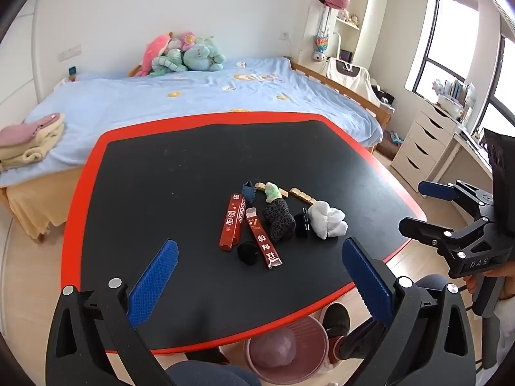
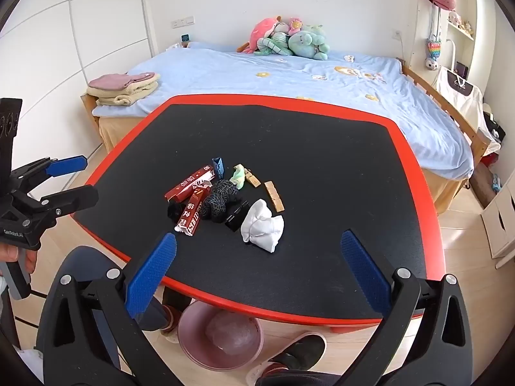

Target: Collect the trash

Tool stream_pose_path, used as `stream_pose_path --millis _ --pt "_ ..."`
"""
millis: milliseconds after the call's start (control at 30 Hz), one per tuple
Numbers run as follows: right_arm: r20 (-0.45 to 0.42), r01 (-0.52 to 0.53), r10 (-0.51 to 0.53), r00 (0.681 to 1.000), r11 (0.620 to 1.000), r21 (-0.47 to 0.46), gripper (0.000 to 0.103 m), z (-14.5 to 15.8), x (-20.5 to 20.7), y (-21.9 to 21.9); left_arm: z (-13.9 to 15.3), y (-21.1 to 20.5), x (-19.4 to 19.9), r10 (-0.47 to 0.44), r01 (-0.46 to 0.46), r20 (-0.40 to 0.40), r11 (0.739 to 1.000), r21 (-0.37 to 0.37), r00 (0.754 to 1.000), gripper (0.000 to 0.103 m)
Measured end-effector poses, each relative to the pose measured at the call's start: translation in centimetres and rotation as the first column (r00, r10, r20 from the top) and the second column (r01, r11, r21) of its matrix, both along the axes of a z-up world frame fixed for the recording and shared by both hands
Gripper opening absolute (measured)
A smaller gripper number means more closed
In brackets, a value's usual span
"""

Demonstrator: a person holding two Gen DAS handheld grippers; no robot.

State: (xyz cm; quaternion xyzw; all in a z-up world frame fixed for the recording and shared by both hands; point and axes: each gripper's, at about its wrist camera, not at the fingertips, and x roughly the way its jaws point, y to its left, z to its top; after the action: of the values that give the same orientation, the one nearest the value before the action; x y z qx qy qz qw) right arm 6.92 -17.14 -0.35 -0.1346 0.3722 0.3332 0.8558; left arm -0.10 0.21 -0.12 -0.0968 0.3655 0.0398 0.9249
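A pile of small items lies mid-table on the black, red-edged table (image 1: 161,177) (image 2: 322,148): two red wrappers (image 1: 232,222) (image 2: 188,185), a crumpled white tissue (image 1: 328,220) (image 2: 262,225), a black patterned wad (image 1: 279,220) (image 2: 217,204), a small black ball (image 1: 247,252), black clips (image 1: 302,225) (image 2: 236,215), wooden blocks (image 1: 302,194) (image 2: 274,196) and a green-white scrap (image 1: 272,191) (image 2: 238,175). A pink bin (image 1: 286,349) (image 2: 220,334) stands on the floor under the near table edge. My left gripper (image 1: 257,276) (image 2: 80,177) and right gripper (image 2: 257,263) (image 1: 415,206) are both open and empty, held above the near edge.
A bed with a blue cover (image 1: 193,96) (image 2: 305,74), plush toys and folded towels (image 1: 29,141) stands behind the table. White drawers (image 1: 421,148) are at the right. The person's knees and slippered feet (image 2: 289,357) are beside the bin.
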Motion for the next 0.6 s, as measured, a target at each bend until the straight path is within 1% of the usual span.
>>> stream_pose_path --millis 133,267,300,600 --pt "0.002 -0.004 0.004 1.000 1.000 -0.008 0.100 -0.1 0.0 0.1 -0.7 0.1 0.0 0.003 -0.003 -0.022 1.000 0.011 1.000 0.098" --pt "0.010 0.004 -0.004 1.000 1.000 -0.012 0.100 -0.3 -0.1 0.1 -1.1 0.2 -0.2 0.015 -0.014 -0.037 0.999 0.042 0.999 0.098" --pt "0.007 0.006 -0.006 1.000 1.000 -0.011 0.100 -0.4 -0.2 0.1 -1.0 0.0 0.3 0.014 -0.012 -0.044 0.999 0.043 0.999 0.098" --pt "-0.019 0.003 -0.004 1.000 1.000 -0.010 0.100 -0.3 -0.1 0.1 -1.3 0.5 0.1 0.028 -0.026 -0.067 0.999 0.028 0.997 0.098"
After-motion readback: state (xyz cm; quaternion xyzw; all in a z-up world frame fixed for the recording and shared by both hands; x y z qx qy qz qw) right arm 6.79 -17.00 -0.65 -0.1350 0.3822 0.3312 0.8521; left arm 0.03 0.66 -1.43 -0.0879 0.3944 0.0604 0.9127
